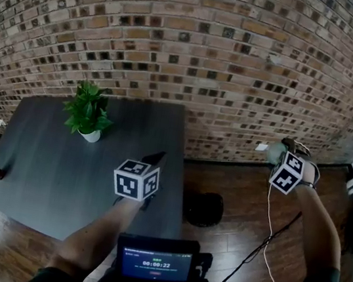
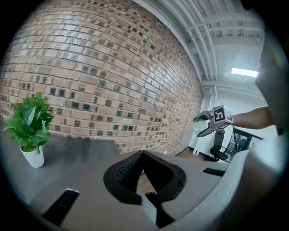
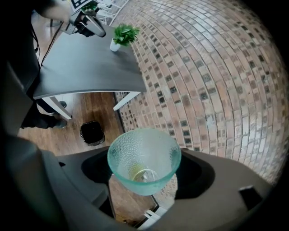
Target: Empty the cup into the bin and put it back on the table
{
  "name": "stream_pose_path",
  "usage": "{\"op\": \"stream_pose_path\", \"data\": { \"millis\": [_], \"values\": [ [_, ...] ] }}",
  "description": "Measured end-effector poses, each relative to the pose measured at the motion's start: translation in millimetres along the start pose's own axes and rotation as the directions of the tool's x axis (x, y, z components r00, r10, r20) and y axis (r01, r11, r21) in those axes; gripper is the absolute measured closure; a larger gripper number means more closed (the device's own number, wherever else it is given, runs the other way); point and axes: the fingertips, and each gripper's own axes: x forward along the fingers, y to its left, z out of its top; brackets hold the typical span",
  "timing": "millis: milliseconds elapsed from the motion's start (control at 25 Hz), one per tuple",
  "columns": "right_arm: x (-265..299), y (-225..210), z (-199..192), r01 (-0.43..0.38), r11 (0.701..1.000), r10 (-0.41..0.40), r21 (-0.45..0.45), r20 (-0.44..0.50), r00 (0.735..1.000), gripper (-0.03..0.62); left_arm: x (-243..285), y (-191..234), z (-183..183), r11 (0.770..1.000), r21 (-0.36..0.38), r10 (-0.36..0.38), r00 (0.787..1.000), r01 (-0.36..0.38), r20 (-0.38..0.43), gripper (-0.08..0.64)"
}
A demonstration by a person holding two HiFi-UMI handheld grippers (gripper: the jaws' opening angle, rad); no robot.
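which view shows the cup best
The right gripper view: the cup fills the middle, clamped between the jaws, its inside open to the camera with a yellowish bit at the bottom. The head view shows only a small pale patch by the right gripper; the left gripper view shows it tiny and far off.

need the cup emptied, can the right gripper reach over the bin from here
Probably yes: the right gripper holds the cup in open air, and nothing stands between it and the bin beside the table.
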Motion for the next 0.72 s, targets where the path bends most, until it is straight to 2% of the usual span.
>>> {"op": "stream_pose_path", "data": {
  "millis": [720],
  "values": [
    [-1.0,-5.7,-1.9,0.035,0.99,-0.045,-0.133,-0.074,0.996,0.196,-4.0,3.5,1.6,1.0,-0.008,0.005,1.0,-0.005,0.008,0.569]
  ]
}}
